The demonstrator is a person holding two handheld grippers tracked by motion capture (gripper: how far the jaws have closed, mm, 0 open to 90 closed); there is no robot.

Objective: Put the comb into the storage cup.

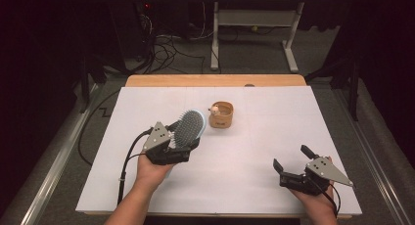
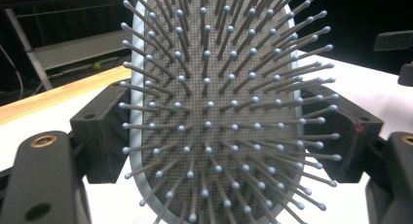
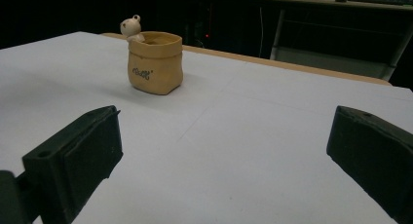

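L claw (image 1: 188, 146) grips hairbrush (image 1: 190, 127) near pot (image 1: 221, 115); R claw (image 1: 292, 162) open, nothing btwn jaws.

High view looks down over the table (image 1: 274, 137); right gripper view skims it, sharing the pot (image 1: 221, 114).

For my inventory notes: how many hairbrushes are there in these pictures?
1. The light blue hairbrush is held in the left gripper, left of the tan bear pot.
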